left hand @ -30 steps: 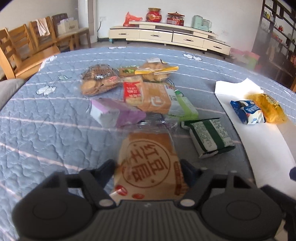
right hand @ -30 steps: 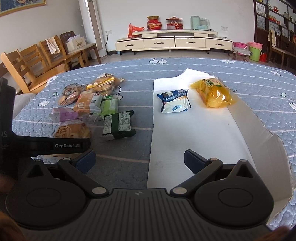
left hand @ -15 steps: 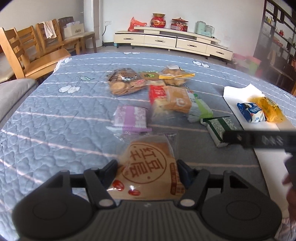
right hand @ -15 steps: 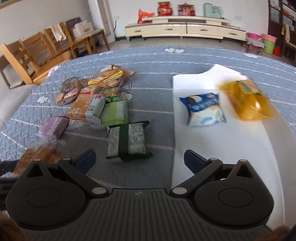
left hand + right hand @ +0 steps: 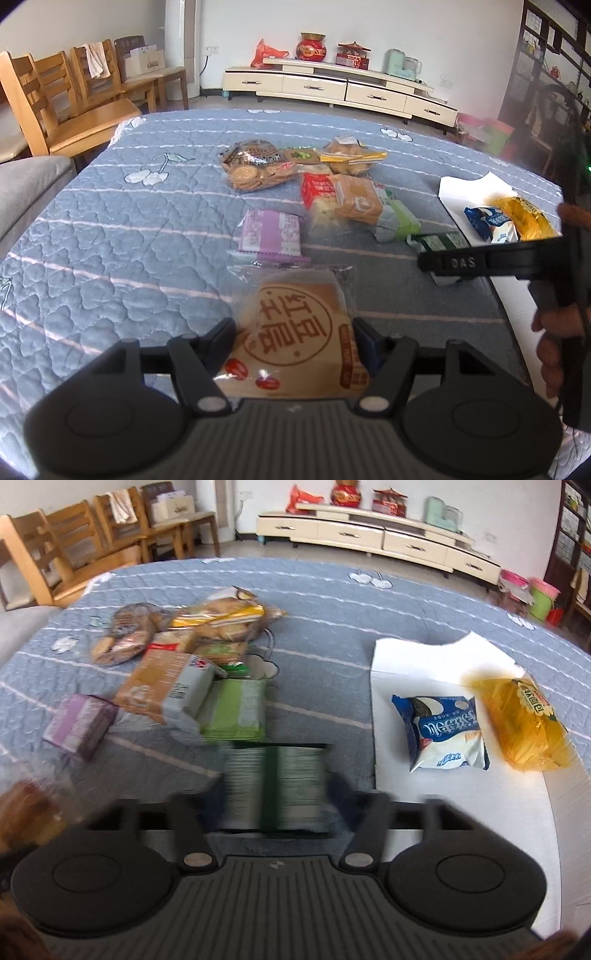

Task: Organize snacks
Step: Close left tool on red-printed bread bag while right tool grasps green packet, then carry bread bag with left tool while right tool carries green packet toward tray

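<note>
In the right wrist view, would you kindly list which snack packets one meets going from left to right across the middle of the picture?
Purple packet → light green packet → blue and white packet → yellow packet.

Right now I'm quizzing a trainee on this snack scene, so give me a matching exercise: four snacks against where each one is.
Snacks:
1. brown bun pack
2. dark green pack
3. blue-and-white pack
4. purple pack

Places:
A. lying on the white sheet
B. between the fingers of the right gripper
C. on the blue quilt, untouched
D. gripped by the left gripper

Pairs: 1-D, 2-B, 3-A, 4-C
</note>
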`<state>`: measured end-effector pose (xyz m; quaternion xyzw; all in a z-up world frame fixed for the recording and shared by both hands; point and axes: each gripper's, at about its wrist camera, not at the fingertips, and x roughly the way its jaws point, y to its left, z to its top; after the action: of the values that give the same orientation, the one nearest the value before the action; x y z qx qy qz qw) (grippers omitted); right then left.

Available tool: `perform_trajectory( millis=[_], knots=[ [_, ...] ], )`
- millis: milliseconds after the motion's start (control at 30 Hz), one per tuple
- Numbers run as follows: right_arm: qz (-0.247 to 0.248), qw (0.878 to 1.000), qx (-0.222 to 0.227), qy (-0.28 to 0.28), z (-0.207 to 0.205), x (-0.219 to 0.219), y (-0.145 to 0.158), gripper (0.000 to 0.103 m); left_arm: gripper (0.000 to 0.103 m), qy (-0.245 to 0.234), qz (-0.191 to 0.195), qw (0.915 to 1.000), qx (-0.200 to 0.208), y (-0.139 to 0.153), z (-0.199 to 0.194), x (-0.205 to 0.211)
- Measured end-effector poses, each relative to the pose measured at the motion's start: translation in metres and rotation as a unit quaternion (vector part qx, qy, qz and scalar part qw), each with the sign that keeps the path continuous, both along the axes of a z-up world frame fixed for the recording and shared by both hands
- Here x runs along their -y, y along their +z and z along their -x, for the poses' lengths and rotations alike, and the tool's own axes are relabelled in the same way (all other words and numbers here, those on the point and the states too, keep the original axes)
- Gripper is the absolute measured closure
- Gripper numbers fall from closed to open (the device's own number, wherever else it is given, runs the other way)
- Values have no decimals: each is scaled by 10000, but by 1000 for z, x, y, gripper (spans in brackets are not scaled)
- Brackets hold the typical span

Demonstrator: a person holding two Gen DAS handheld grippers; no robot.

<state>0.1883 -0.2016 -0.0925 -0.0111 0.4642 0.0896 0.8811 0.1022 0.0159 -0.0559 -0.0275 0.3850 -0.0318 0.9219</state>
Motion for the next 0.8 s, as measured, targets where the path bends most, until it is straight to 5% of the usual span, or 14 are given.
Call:
perform_trajectory(
  millis=[133,433,800],
  knots=[
    [-357,9993,-22,-89,22,11,8,44,35,-1,-31,9999,109,6,5,3],
    [-500,9978,414,-154,95,20,43,44,35,25,-247,9990,383,21,19,14],
    [-535,9956,713,-301,137,42,66,43,35,-26,-281,9981,550,33,37,25]
  ],
)
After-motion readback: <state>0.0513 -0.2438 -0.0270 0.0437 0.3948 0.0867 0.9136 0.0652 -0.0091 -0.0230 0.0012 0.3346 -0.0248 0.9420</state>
